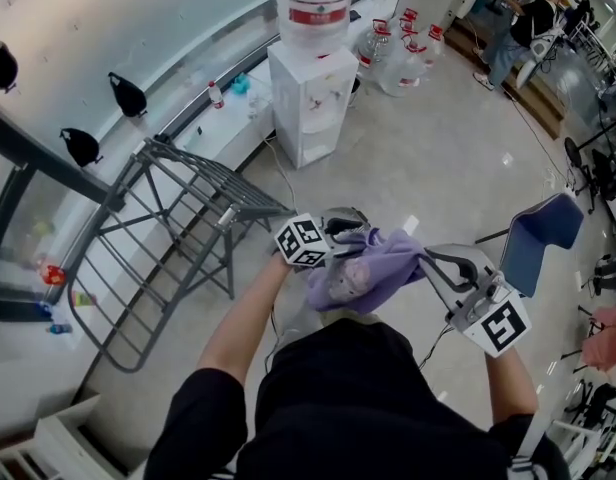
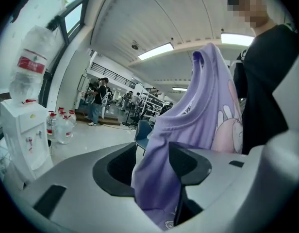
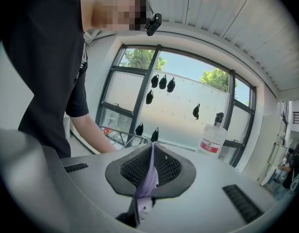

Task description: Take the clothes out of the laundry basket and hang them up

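A lilac garment [image 1: 373,268] with a pink rabbit print hangs bunched between my two grippers, in front of my chest. My left gripper [image 1: 343,230] holds its jaws wide apart. In the left gripper view the garment [image 2: 198,110] drapes down through the gap of that gripper [image 2: 154,154], loose, and the pads do not pinch it. My right gripper [image 1: 433,260] reaches in from the right. In the right gripper view the right gripper [image 3: 152,152] is shut on a thin fold of the lilac garment [image 3: 148,181]. No laundry basket shows in any view.
A grey folding drying rack [image 1: 178,218] stands to the left by the window. A white water dispenser [image 1: 310,98] stands ahead, with water bottles [image 1: 398,58] on the floor beyond. A blue chair [image 1: 543,238] is at the right. People [image 1: 518,23] stand far back.
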`<state>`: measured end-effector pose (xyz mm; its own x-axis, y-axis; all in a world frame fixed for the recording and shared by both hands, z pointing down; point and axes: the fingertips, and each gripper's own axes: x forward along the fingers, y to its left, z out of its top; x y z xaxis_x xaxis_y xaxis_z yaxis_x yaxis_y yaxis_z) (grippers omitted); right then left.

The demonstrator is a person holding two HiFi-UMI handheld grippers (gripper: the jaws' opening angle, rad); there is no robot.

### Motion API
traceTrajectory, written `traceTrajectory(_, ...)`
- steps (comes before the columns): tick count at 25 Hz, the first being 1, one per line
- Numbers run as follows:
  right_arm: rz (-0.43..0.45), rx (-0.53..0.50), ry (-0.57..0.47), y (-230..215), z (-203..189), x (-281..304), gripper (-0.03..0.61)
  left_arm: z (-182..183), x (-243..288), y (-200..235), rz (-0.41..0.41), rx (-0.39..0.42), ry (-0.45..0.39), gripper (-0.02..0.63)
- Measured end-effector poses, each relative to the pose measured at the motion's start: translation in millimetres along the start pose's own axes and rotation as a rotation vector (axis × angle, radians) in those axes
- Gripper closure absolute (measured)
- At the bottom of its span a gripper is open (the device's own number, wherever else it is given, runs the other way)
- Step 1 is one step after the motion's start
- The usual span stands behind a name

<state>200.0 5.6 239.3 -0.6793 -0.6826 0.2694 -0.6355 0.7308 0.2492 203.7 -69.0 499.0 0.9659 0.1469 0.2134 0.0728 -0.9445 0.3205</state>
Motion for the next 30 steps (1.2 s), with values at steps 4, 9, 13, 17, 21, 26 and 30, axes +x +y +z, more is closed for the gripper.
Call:
traceTrajectory(4,-0.022,-0.001,-0.005,-5.6,1.4,0.0,0.568,1.4,2.4,-3.6,-0.060,-0.047,-0.020,0.438)
traceTrajectory(9,-0.032,-0.016,-0.006,-8.8,8.9,-1.6,0.569,0.8,6.9,-7.7,-0.071,-0.022,0.009,0.467)
traceTrajectory(13,-0.020,-0.031,-0.020,1.9,16.5,-2.4,0.569,5.3,6.9,-11.2,-0.105,0.031,0.029,0.437)
traceTrajectory(17,-0.017,-0.050,-0.004,11.5,16.4,-8.1,0.569,4.9,7.8,-19.9,-0.207,0.086,0.085,0.367)
traceTrajectory(21,-0.051,-0.042,0.017,12.4,10.4,-22.5,0.568,3.5,14.6,-38.9,-0.302,0.133,0.116,0.382)
traceTrajectory(26,-0.103,-0.026,0.040,10.2,-2.3,-40.2,0.568,-7.5,26.9,-52.2,-0.308,0.212,0.178,0.585)
traceTrajectory(30,-0.136,-0.001,0.043,5.4,-11.6,-53.9,0.568,-9.7,12.3,-47.6,-0.184,0.197,0.151,0.601)
